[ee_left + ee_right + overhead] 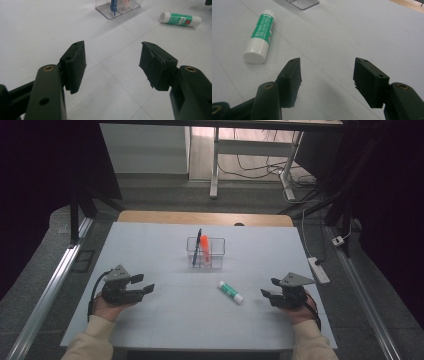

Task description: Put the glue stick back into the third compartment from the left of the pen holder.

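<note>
- Nearest, both hands are resting at the near edge of the table [150,320], one at the left and one at the right, sleeves coming in from the bottom of the high view.
- Left gripper [141,285] is sitting low at the near left, jaws standing wide apart and gripping nothing; its own view is showing bare table between them.
- Right gripper [269,288] is sitting at the near right, jaws likewise wide apart and empty, pointing toward the middle of the table.
- Glue stick [231,291] is lying on its side just left of the right gripper, near it but not touching; white cap [255,54] is facing the near side in the right gripper view, green label beyond it.
- Farther off, a clear organizer [206,253] is standing at mid-table, holding a blue pen [197,247] leaning upright and an orange marker [204,245] beside it.
- Judgement: the work is sitting at the reach stage, with nothing lifted yet.
- Next move is likely calling for the right gripper to swing left, straddle the tube across its width, and close gently, since a round tube is apt to roll.
</note>
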The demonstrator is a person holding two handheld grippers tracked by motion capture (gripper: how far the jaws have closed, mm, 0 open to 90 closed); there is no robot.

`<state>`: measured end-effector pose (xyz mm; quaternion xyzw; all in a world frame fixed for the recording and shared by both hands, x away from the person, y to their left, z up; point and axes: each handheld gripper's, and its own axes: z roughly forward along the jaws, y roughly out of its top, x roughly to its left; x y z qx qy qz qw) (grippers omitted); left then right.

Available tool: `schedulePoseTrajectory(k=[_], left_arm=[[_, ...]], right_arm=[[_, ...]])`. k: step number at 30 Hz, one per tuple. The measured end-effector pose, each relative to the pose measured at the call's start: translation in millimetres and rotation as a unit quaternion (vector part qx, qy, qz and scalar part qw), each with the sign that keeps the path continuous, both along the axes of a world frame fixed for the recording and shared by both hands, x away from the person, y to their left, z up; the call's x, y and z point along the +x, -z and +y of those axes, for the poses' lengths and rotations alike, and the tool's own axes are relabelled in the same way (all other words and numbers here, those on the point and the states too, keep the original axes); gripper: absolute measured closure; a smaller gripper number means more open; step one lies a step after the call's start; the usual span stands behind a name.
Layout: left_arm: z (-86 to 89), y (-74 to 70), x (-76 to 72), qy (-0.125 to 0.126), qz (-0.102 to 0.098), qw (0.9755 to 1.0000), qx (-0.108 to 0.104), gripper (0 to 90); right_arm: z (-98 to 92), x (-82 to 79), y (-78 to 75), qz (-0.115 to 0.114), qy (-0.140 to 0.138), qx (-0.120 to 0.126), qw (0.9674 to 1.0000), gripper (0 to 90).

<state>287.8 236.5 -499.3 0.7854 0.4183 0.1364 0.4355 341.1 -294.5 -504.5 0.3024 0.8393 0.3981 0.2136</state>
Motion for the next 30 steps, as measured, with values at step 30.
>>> schedulePoseTrajectory(k=[30], left_arm=[[0.8, 2.7, 0.4, 0.006, 0.006, 1.0000, 0.004, 37.2]], right_arm=[[26.0, -2.9, -12.4, 0.049, -0.054, -0.022, 0.9971, 38.7]])
